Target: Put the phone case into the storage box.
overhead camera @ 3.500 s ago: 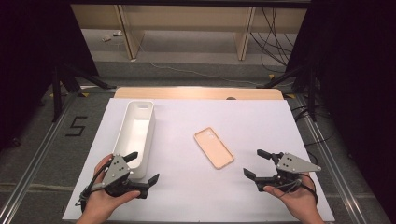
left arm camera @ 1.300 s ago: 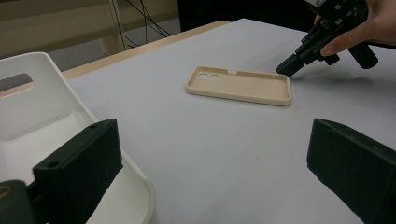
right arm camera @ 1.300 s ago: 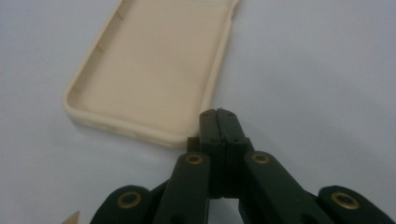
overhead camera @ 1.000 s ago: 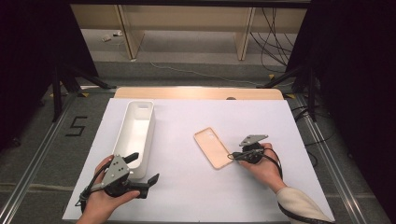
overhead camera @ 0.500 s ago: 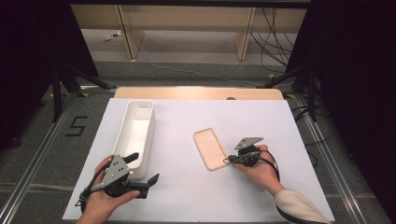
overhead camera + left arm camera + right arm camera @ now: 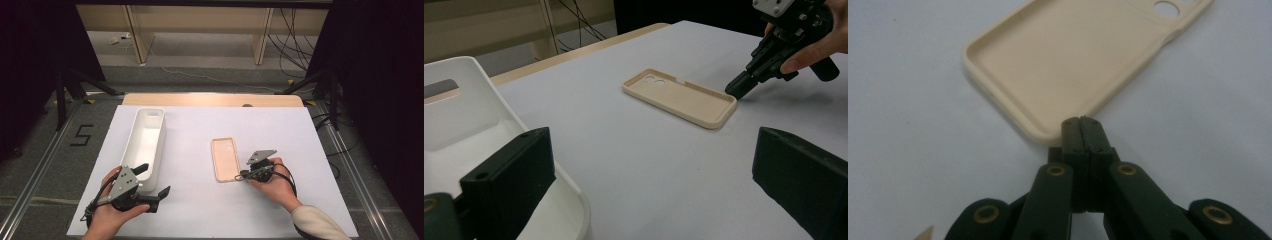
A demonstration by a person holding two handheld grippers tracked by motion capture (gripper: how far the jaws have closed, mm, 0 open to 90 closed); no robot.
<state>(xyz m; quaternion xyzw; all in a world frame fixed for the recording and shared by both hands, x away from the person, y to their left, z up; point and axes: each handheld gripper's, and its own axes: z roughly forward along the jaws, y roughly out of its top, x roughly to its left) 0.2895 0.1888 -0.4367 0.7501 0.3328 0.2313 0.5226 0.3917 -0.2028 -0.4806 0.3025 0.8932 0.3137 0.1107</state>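
Just ahead of the right gripper (image 6: 1081, 125): a beige phone case (image 6: 1083, 60), lying open side up on the white tabletop (image 6: 280, 125), camera cutouts at the far end. Jaws pressed together with no gap, tips meeting the case's near corner rim; whether pinching that rim or merely touching it, cannot tell. Seen from above, same gripper (image 6: 244, 174) at the case's (image 6: 225, 159) near right corner, held low in the right hand (image 6: 277, 186). Well off to its left, left gripper (image 6: 152, 181) in the left hand (image 6: 112, 212), jaws spread wide and holding nothing, one jaw over the near end of a white oblong bin (image 6: 146, 145). Between those wide jaws, farther off: the case (image 6: 679, 96).
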